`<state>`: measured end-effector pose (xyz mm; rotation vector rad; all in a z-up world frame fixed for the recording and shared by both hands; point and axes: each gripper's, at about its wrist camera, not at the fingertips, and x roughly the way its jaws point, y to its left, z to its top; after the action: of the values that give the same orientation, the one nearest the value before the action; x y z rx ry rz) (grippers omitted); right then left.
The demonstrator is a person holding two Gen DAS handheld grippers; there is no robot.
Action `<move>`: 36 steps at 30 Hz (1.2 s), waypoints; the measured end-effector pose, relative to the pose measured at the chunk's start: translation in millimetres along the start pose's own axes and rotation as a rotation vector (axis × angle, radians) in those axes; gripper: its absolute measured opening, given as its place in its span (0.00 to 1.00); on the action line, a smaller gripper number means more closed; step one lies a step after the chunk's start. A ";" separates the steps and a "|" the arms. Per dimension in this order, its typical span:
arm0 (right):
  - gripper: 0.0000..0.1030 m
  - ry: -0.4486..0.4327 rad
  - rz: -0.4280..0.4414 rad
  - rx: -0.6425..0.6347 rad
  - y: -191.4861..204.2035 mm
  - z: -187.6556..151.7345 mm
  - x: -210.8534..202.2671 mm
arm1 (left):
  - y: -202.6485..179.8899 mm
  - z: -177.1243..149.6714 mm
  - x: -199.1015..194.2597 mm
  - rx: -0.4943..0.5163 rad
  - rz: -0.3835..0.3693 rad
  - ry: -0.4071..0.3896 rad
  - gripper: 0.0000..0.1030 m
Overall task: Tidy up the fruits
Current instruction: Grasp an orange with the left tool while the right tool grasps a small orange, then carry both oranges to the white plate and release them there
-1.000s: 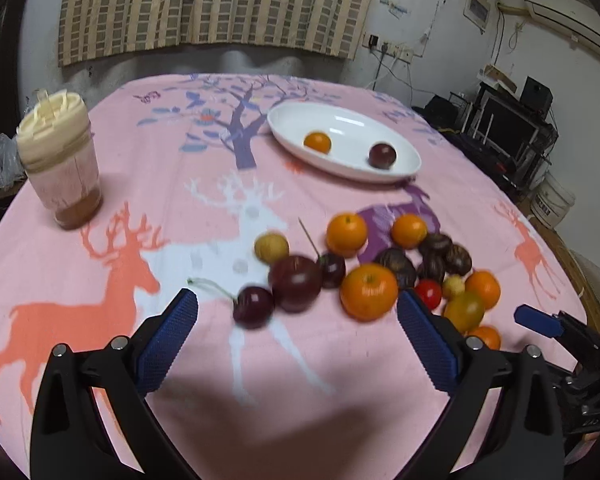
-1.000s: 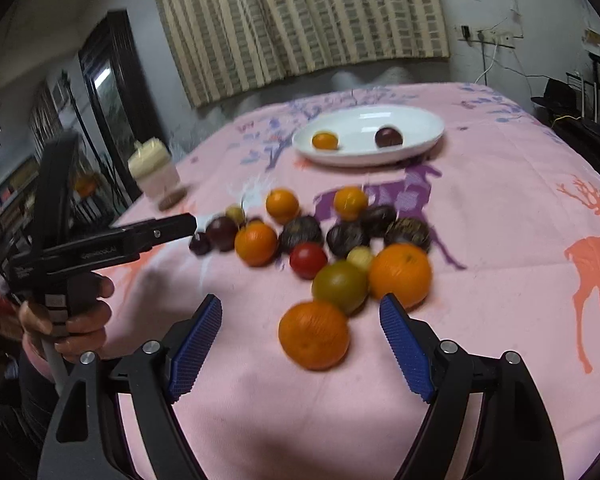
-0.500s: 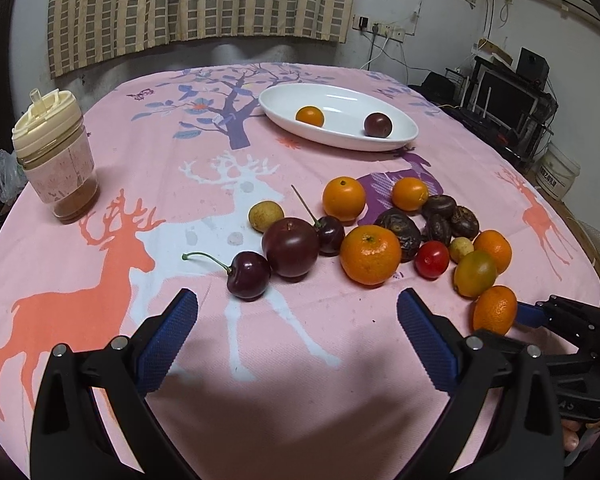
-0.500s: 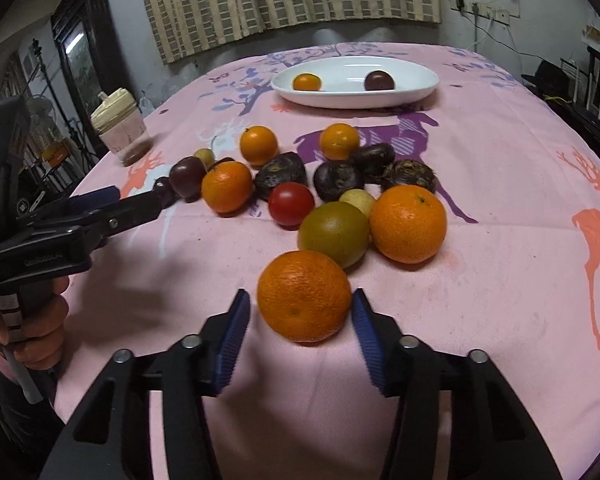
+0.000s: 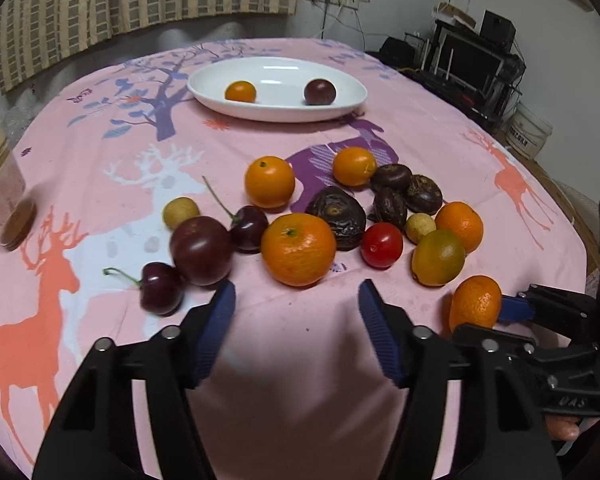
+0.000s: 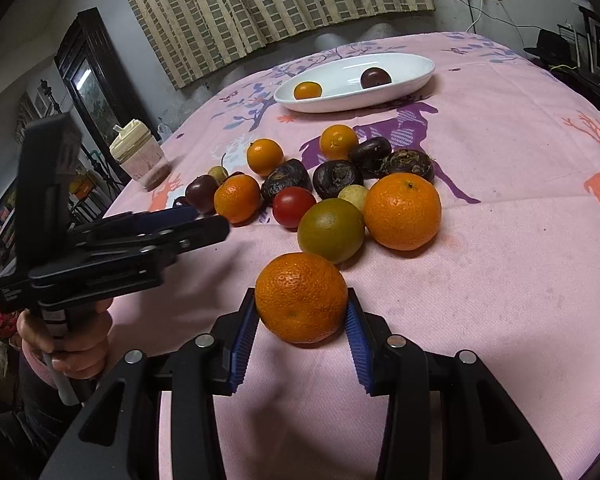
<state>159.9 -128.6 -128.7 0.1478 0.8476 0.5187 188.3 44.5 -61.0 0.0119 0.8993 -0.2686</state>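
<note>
My right gripper (image 6: pixel 301 320) sits low over the pink tablecloth (image 6: pixel 480 300), blue pads pressed on both sides of a mandarin (image 6: pixel 301 296) at lower centre. My left gripper (image 5: pixel 296 320) hovers level, jaws partly open and holding nothing (a larger orange (image 5: pixel 298 249) lies just beyond). The white dish (image 5: pixel 278 110), upper centre, holds two fruits.

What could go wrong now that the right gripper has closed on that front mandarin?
The right gripper pinches the front mandarin only at its sides, so the round fruit could slip or get squashed on lifting. The greenish citrus sits just behind it and may get nudged into the pile. The left gripper, open in front of another mandarin, is close by, so the two could collide.
</note>
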 end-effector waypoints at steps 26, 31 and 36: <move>0.42 -0.071 0.073 -0.063 4.1 5.6 -14.4 | -0.9 24.0 3.9 -0.010 0.025 -0.009 0.41; 0.42 -0.169 0.091 -0.055 -7.4 76.5 -27.3 | 5.0 74.8 -17.2 -0.020 -0.005 -0.103 0.41; 0.42 -0.200 -0.026 -0.043 -32.8 166.4 13.6 | 15.0 145.0 13.2 -0.050 -0.021 -0.094 0.41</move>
<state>304.1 -137.3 -38.7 0.1466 0.6425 0.4890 311.5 38.3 17.8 -0.0563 0.8128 -0.2643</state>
